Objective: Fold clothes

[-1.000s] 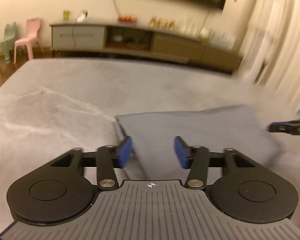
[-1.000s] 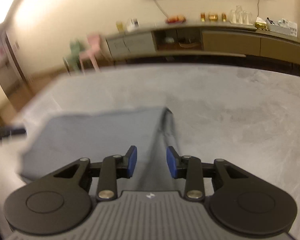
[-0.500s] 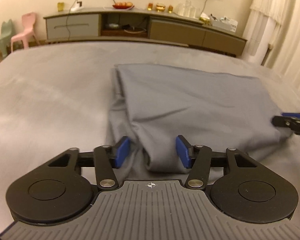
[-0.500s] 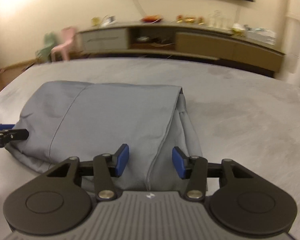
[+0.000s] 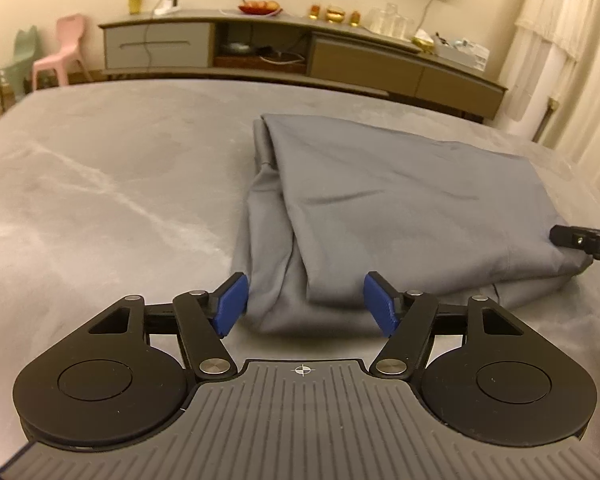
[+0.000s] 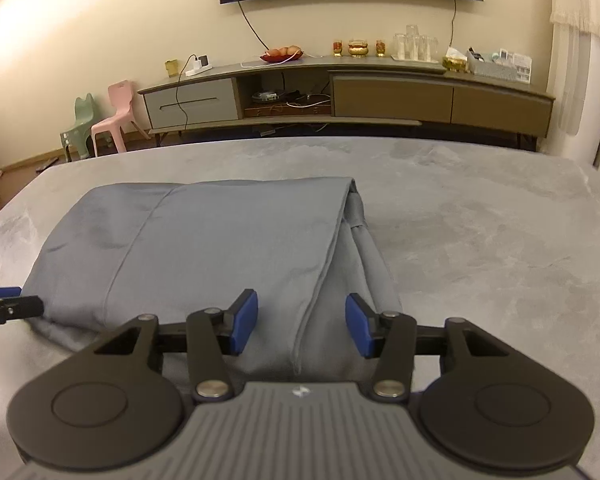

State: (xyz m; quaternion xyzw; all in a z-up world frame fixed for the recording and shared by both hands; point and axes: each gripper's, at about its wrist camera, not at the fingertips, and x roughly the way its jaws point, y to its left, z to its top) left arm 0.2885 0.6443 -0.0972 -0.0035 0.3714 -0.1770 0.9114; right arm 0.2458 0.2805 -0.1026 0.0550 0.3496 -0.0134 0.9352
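The folded grey cloth (image 5: 400, 208) is laid on the grey marbled worktop (image 5: 100, 184). Its near corners are framed by the open left claw (image 5: 305, 306), just widened, and the open right claw (image 6: 302, 322).

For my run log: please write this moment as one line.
step: fold clothes | grey garment: folded, flat on grey table | left claw: open, jaws just widened, at near-left corner | right claw: open, at near-right corner

Bare grey table (image 5: 100, 184) lies open around the folded garment (image 5: 400, 208), the only obstacle.
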